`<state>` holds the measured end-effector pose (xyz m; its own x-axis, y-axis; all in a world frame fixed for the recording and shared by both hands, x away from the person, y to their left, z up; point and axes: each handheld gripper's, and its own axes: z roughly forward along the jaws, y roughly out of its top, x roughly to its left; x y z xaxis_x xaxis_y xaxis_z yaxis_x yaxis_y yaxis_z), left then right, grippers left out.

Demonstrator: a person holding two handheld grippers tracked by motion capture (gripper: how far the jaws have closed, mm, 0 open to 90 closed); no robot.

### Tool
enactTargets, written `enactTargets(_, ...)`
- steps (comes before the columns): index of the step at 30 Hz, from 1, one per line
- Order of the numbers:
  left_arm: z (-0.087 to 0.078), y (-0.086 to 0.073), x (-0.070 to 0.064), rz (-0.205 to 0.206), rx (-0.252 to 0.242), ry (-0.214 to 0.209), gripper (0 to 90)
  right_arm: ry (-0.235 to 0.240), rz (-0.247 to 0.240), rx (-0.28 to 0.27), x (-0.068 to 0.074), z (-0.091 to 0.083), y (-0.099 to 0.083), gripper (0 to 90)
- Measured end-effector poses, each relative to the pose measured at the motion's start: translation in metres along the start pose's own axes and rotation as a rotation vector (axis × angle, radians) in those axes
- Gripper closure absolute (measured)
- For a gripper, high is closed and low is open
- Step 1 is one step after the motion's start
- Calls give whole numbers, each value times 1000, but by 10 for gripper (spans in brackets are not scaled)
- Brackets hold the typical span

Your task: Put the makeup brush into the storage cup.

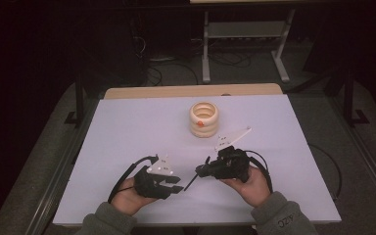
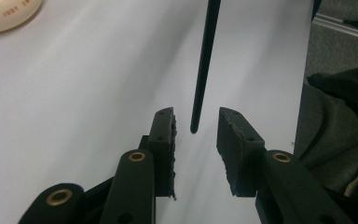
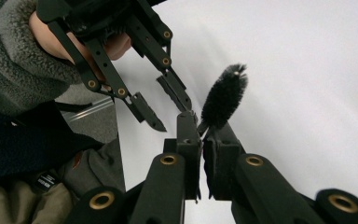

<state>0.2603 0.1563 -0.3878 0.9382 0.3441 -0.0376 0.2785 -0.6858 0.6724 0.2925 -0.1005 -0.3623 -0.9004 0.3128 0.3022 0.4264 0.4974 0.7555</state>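
Nearest the camera in the high view, 2 hands in grey sleeves come up from the table's front edge, each with a gripper. The left gripper sits low over the white top with its jaws parted; in the left gripper view its 2 pads stand well apart with nothing between them, and the thin black end of the brush handle hangs just ahead of that gap, touching neither pad.

The right gripper sits just beside it, pointing toward it. In the right gripper view its jaws are clamped on the brush at the base of the black bristles, which stick out past the fingertips, tilted up and to the right. The left gripper shows there too, jaws spread, its tips close to the right one's. In the high view the brush handle slants down from the right gripper toward the left one, above the table.

Farther back, near the table's middle, stands a stack of cream rings with a small orange spot on it, well apart from both grippers.
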Motion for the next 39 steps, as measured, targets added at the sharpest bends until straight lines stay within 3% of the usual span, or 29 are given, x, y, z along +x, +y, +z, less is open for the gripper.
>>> enactTargets(14, -15, -21, 3, -65, -58, 55, 616, -37, -9, 24, -1, -10, 7, 843)
enactTargets(24, -19, -26, 6, -60, -54, 90, 592, -59, -11, 48, -2, -12, 9, 844)
enactTargets(32, -20, -30, 9, -87, -56, 106, 551, -80, -13, 53, -5, -18, 14, 843)
enactTargets(39, -22, -32, 11, -85, -44, 119, 528, -89, -6, 63, -7, -21, 18, 844)
